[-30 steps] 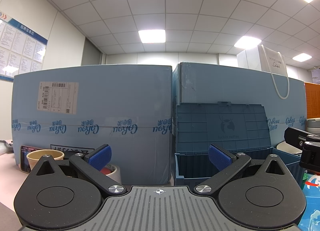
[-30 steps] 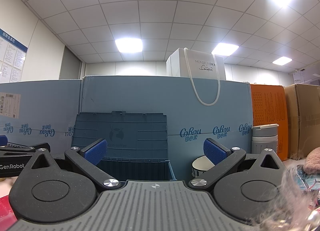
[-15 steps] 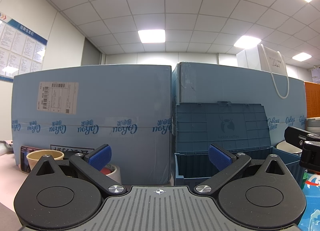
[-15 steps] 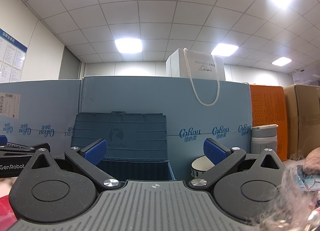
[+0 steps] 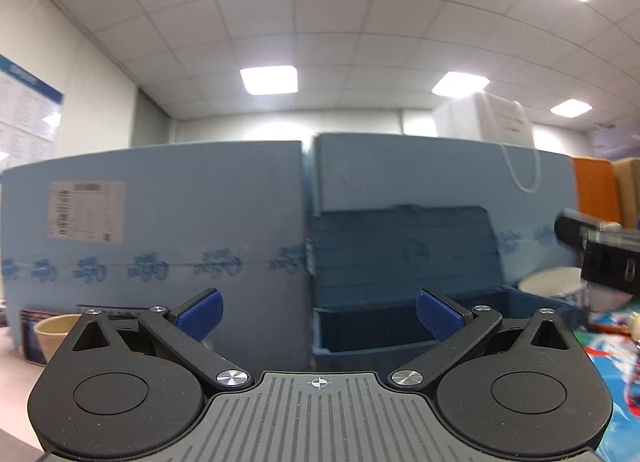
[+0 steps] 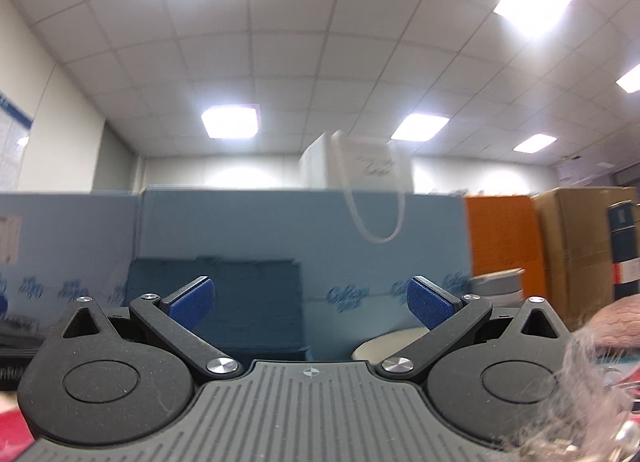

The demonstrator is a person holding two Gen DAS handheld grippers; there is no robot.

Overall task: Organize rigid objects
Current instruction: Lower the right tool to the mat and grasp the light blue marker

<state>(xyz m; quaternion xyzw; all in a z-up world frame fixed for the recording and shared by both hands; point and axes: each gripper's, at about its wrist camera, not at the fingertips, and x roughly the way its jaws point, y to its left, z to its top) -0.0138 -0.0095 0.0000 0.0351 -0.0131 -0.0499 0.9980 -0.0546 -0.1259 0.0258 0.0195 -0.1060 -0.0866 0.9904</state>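
Observation:
My left gripper point(image 5: 318, 312) is open and holds nothing. Past its right finger stands a dark blue crate point(image 5: 404, 294) with its lid tipped up against the big light blue cartons point(image 5: 180, 221). A beige cup point(image 5: 54, 330) sits low at the left, a white bowl point(image 5: 554, 282) at the right. My right gripper point(image 6: 310, 302) is open too, empty, pointing at the same crate point(image 6: 240, 302). A white bowl point(image 6: 384, 344) lies under its right finger, and a grey lidded cup point(image 6: 496, 286) stands behind.
A white paper bag point(image 6: 356, 165) sits on the cartons. An orange box point(image 6: 502, 234) and a brown carton point(image 6: 576, 238) stand at the right beside a dark can point(image 6: 624, 250). A pink furry thing point(image 6: 612, 322) and a colourful mat point(image 5: 612, 342) lie low right.
Both views have shifted and blurred: the left gripper rose and turned slightly right, showing the crate's inside. The right gripper tilted up and right, bringing the brown carton and can into view.

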